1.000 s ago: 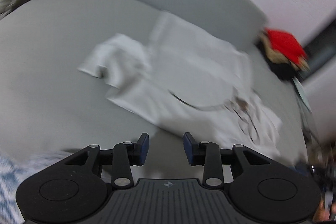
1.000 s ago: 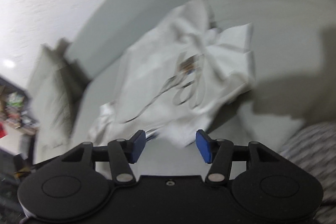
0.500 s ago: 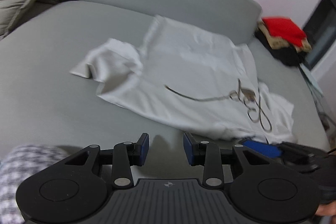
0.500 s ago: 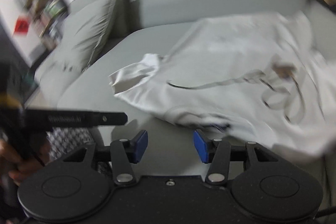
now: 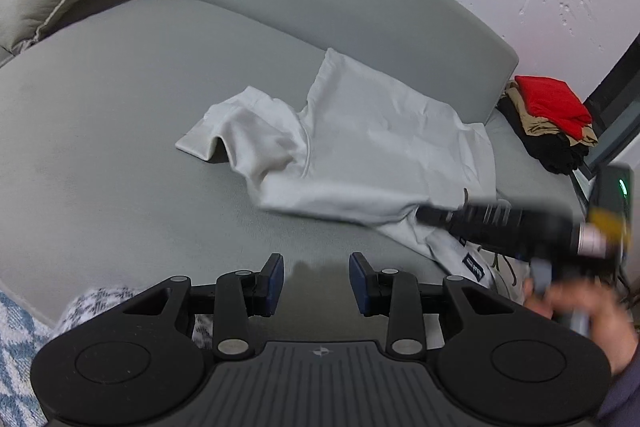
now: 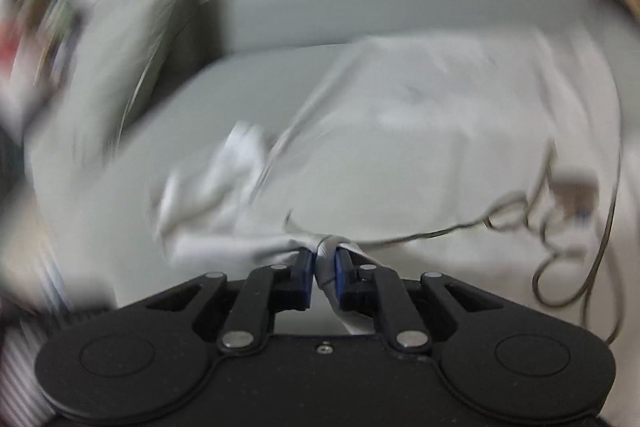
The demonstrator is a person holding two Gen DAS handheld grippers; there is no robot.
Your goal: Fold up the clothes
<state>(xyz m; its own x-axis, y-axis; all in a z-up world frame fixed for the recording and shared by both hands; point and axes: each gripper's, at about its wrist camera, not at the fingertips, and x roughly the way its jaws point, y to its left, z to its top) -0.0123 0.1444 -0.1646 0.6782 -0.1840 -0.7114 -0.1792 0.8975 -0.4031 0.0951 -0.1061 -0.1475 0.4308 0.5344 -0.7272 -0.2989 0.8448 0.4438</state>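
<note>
A white T-shirt lies spread and rumpled on the grey sofa seat, its far edge against the backrest. 1 short sleeve sticks out to the left, its cuff arched up off the cushion. A thin dark line drawing runs across the fabric. I have the near edge of the T-shirt pinched into a small bunched fold between my right gripper fingers.

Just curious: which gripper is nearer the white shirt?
Right. The right gripper is clamped on the white shirt; the left gripper hangs open above bare sofa, short of it.
</note>
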